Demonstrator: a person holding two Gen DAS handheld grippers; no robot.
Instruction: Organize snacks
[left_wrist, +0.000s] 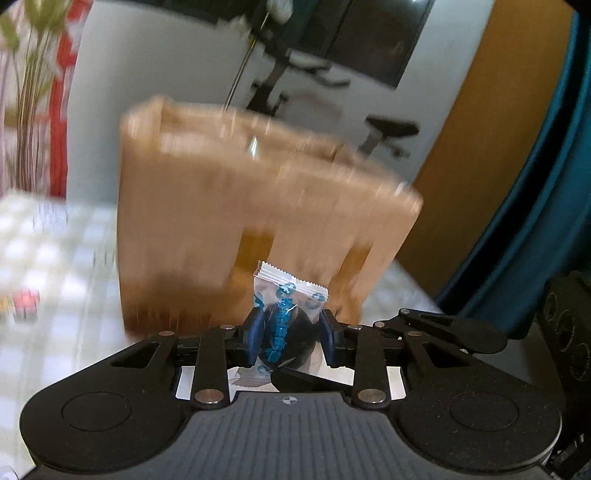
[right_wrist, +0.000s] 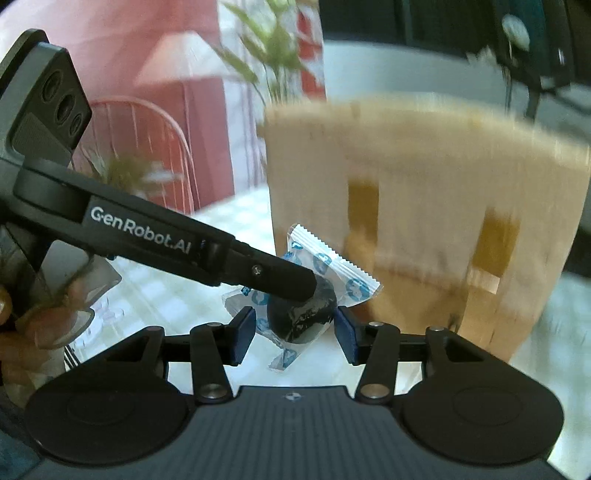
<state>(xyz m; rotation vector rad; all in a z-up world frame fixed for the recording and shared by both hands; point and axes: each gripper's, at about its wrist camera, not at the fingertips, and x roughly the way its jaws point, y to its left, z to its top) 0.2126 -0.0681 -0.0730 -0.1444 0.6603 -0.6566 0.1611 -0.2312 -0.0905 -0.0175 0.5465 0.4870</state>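
Left gripper (left_wrist: 290, 334) is closed down narrow on a snack packet (left_wrist: 286, 314), clear wrapper with blue print and a dark round piece inside, blue pads pressing both sides. In the right wrist view the same packet (right_wrist: 314, 291) sits between the right gripper's (right_wrist: 295, 328) blue pads: right pad touches the dark lump, left pad seems just off the wrapper, so a grip there can't be confirmed; the left gripper's finger (right_wrist: 273, 275) comes in from the left and lies on the packet. Packet is held up off the checked tablecloth (left_wrist: 48, 236), just in front of a blurred wooden slatted box (left_wrist: 255, 206). Fingers of a hand (right_wrist: 22, 325) show at far left edge.
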